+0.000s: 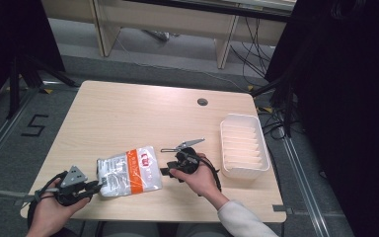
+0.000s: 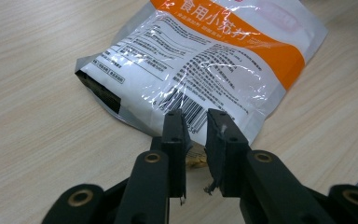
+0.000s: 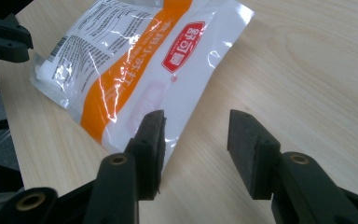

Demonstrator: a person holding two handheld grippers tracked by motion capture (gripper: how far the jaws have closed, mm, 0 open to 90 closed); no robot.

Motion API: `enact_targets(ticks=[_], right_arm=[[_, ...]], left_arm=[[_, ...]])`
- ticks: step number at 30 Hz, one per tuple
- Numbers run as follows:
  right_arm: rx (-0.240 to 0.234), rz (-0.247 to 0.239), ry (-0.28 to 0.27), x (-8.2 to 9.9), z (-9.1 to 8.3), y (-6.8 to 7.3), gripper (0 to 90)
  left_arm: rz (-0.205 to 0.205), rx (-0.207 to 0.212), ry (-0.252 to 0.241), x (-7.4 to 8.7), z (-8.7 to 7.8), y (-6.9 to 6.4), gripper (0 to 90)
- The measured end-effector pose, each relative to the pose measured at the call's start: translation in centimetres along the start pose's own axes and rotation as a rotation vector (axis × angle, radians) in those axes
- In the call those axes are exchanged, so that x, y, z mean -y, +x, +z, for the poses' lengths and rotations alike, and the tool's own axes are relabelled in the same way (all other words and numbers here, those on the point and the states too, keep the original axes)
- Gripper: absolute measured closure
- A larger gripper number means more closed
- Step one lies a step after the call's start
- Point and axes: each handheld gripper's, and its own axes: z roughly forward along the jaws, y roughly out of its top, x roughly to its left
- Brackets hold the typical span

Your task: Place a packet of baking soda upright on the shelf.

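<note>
Left gripper (image 2: pixel 196 122) pinches the crinkled edge of the glossy white-and-orange plastic pouch (image 2: pixel 205 60); right gripper (image 3: pixel 196 135), jaws wide and empty, hovers just over the pouch's smooth opposite edge.

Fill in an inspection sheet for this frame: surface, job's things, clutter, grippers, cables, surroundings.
Surface: light wood table, grommet hole at the far edge.
Job's things: white and orange pouch lying flat.
Clutter: scissors; white ribbed tray at the right edge.
Grippers: left gripper shut on the pouch's edge; right gripper open, one jaw over the pouch's other end.
Cables: bundle on the floor beyond the table.
Surroundings: grey floor, black stands, pale furniture behind.
</note>
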Motion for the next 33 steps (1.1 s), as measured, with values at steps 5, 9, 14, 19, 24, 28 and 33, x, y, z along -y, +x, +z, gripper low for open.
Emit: enact_targets(ticks=[5, 9, 14, 19, 24, 28, 33], right_arm=[[-0.018, 0.02, 0.017, -0.8, 1.0, -0.1, 52.6], [-0.025, 0.048, 0.024, -1.2, 1.9, -0.3, 51.5], [-0.044, 0.062, 0.045, -1.5, 2.3, -0.5, 51.6], [-0.059, 0.083, 0.068, -1.7, 2.9, -0.9, 51.9], [-0.077, 0.081, 0.092, -1.8, 3.4, -0.9, 54.1], [-0.085, 0.073, 0.106, -1.5, 3.8, -0.7, 55.0], [-0.107, 0.067, 0.132, -1.1, 4.2, -0.3, 56.8]], left_arm=[[0.04, 0.002, 0.019, 0.0, 0.0, 0.2, 75.8], [0.041, -0.006, 0.021, 0.0, 0.1, 0.3, 75.8], [0.058, -0.005, 0.046, 0.0, 0.2, 0.3, 75.8], [0.049, -0.009, 0.048, 0.0, 0.4, 0.2, 75.8], [0.079, 0.006, 0.08, 0.0, 0.3, 0.3, 75.8], [0.078, 0.006, 0.078, 0.0, 0.3, 0.3, 75.8], [0.066, 0.0, 0.057, 0.0, 0.5, 0.2, 75.9]])
